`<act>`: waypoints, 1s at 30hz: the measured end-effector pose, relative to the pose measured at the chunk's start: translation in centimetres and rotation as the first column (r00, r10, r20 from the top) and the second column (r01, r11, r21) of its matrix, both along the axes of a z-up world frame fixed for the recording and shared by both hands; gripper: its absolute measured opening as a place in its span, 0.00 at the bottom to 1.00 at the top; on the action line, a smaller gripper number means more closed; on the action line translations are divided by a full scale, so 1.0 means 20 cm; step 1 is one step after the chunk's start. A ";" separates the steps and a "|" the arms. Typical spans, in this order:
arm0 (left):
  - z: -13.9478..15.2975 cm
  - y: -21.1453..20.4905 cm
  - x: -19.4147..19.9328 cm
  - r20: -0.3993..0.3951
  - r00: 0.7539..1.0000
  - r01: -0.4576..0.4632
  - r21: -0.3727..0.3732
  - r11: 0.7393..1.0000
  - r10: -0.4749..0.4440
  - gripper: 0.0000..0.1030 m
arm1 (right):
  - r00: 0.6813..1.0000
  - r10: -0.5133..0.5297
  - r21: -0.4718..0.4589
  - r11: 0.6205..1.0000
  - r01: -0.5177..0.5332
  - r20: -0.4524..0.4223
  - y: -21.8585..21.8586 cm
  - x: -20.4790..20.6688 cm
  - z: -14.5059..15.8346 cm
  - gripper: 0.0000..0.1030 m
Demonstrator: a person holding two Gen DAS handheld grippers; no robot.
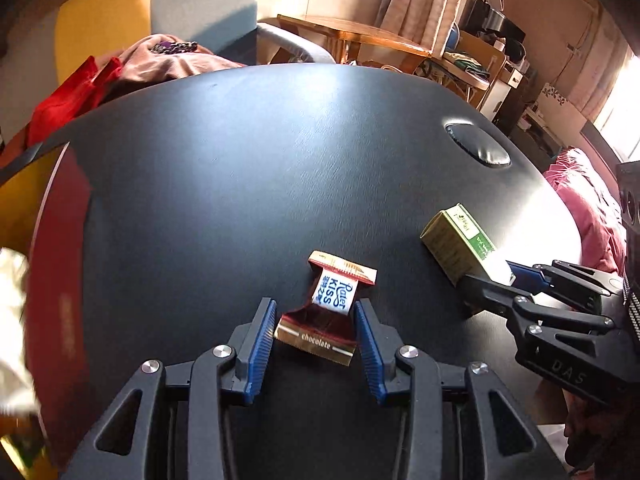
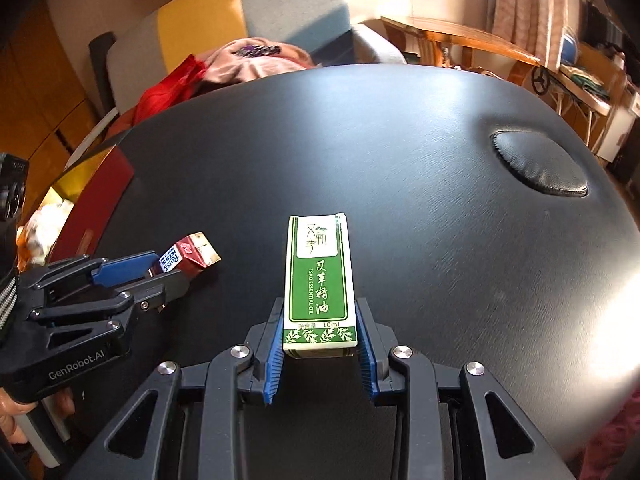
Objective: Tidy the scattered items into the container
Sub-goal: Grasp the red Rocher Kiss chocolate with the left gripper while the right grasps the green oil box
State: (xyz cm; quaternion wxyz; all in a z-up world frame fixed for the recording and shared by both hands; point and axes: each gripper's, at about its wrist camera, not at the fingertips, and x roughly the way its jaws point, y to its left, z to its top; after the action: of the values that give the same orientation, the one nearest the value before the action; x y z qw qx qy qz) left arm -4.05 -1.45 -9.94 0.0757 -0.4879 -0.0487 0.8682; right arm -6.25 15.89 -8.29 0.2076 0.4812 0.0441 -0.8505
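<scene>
A chocolate candy [image 1: 334, 296] in a red, gold and white wrapper sits between the blue pads of my left gripper [image 1: 315, 304], which is shut on it; the right wrist view shows the candy [image 2: 192, 252] sticking out past the left gripper [image 2: 172, 270], just above the black padded table [image 1: 240, 160]. My right gripper [image 2: 320, 304] is shut on the lower end of a green and white essential oil box [image 2: 320, 272]. In the left wrist view that box [image 1: 456, 240] juts from the right gripper [image 1: 490, 276] at the right. The red container [image 1: 60, 280] stands at the table's left edge.
The container [image 2: 100, 200] has a gold inside with pale wrapped things in it. A round padded dimple [image 2: 540, 168] lies at the table's far right. Red and pink cloth [image 1: 120, 72] is heaped behind the table. A wooden table and shelves stand further back.
</scene>
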 end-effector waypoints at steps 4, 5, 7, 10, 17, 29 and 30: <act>0.01 -0.03 0.09 -0.005 1.000 0.003 0.000 1.000 -0.003 0.56 | 1.000 0.026 0.051 0.998 -0.026 -0.013 -0.06 0.12 -0.02 0.35; 0.02 -0.04 0.10 -0.011 1.000 0.001 -0.006 1.000 -0.001 0.57 | 0.999 0.027 0.059 0.998 -0.026 -0.018 -0.06 0.14 -0.02 0.35; 0.05 -0.06 0.09 -0.029 1.000 -0.008 -0.007 1.000 0.008 0.57 | 1.000 0.018 0.053 0.998 -0.017 -0.018 -0.05 0.16 -0.02 0.35; 0.08 -0.05 0.05 -0.051 0.999 0.000 -0.023 1.000 -0.001 0.59 | 1.000 0.009 0.026 1.000 -0.009 -0.013 -0.04 0.16 -0.03 0.41; 0.09 0.03 -0.09 -0.024 0.997 0.078 -0.058 0.995 -0.079 0.59 | 0.999 0.014 0.019 1.000 -0.014 -0.039 -0.10 0.17 -0.06 0.60; -0.01 0.08 -0.15 0.038 0.987 0.158 -0.145 0.977 -0.154 0.37 | 0.999 0.011 -0.009 1.000 -0.011 -0.040 -0.10 0.17 -0.05 0.61; -0.01 0.08 -0.14 0.037 0.988 0.154 -0.135 0.979 -0.151 0.35 | 0.999 0.011 -0.011 1.000 -0.011 -0.041 -0.10 0.17 -0.05 0.61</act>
State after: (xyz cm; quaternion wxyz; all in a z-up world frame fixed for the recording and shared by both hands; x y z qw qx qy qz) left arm -6.92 0.13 -10.10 0.1077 -0.5058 0.0477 0.8546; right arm -2.92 13.98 -9.37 0.2140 0.4624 0.0462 -0.8592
